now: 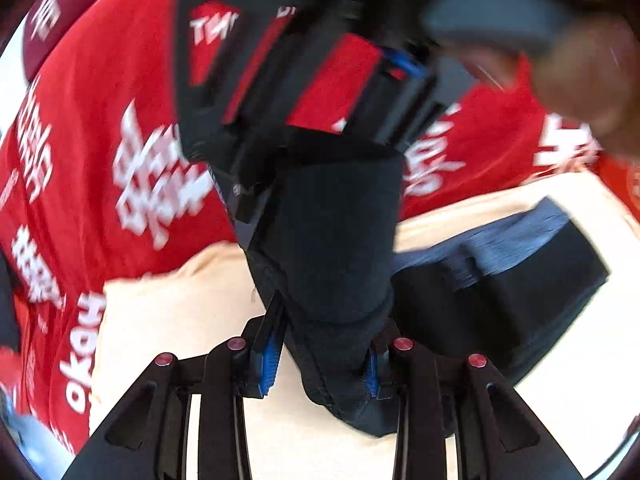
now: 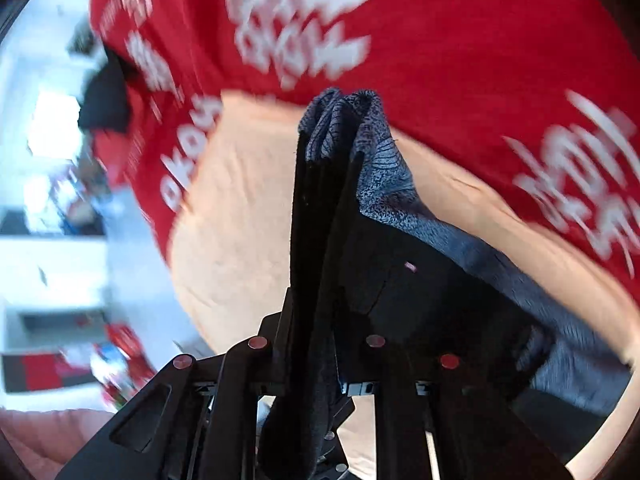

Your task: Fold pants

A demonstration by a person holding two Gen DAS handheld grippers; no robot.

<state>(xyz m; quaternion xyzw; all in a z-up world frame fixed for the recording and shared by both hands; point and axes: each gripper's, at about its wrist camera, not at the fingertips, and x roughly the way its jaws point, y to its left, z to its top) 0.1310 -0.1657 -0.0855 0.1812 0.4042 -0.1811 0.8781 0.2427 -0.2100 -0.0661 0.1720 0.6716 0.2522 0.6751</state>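
The pants (image 1: 500, 300) are dark, black outside with a heathered grey-blue side, and partly lie on the cream surface (image 1: 180, 320). In the left wrist view a thick black fold (image 1: 332, 220) rises from between the blue pads (image 1: 266, 360) of my left gripper (image 1: 320, 364), which is shut on it. In the right wrist view my right gripper (image 2: 330, 146) has its fingers (image 2: 304, 200) pressed close together, with a bunch of the grey-blue pants fabric (image 2: 384, 168) pinched at the tips. The rest of the cloth trails down to the right.
A red cloth with white lettering (image 1: 100, 160) (image 2: 460, 60) covers the surface behind the cream area. A person's hand (image 1: 580, 80) holds a blurred black and red tool body (image 1: 352, 80) at the top of the left wrist view. Room clutter (image 2: 60, 200) shows at the left.
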